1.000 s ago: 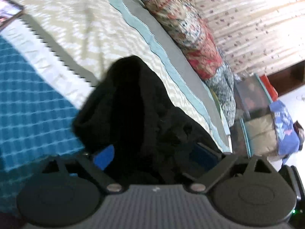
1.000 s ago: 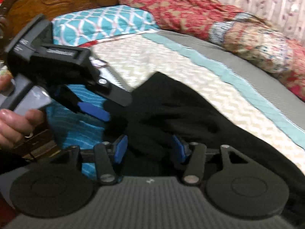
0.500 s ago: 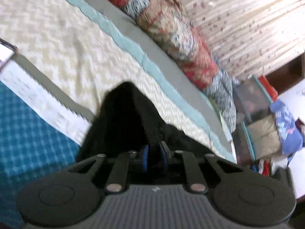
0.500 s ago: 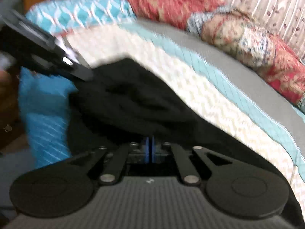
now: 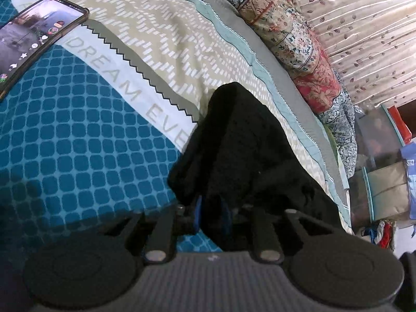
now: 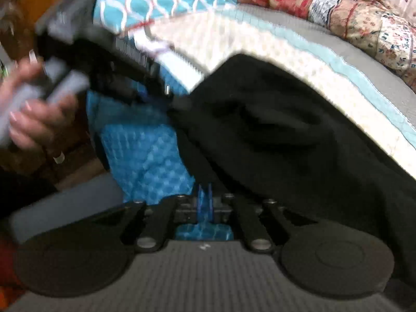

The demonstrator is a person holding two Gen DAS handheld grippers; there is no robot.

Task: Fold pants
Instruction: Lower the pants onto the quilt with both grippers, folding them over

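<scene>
A second ago both my grippers were spread wide around the bunched black fabric pants (image 5: 241,145). My left gripper (image 5: 210,212) has since clamped onto them, and my right gripper (image 6: 205,201) has closed, blue pads nearly touching.

"DREAM EVE", partly cut off, on the bedspread's white band (image 5: 124,88) beside the phone (image 5: 33,39).

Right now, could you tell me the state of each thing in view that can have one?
Left gripper: shut on the black pants.
Right gripper: jaws closed; fabric between them not clearly visible.
Black pants: bunched and rumpled on the bed, not flat.
Phone: lying on the bedspread, screen lit.
Bedspread: spread out under the pants.
</scene>
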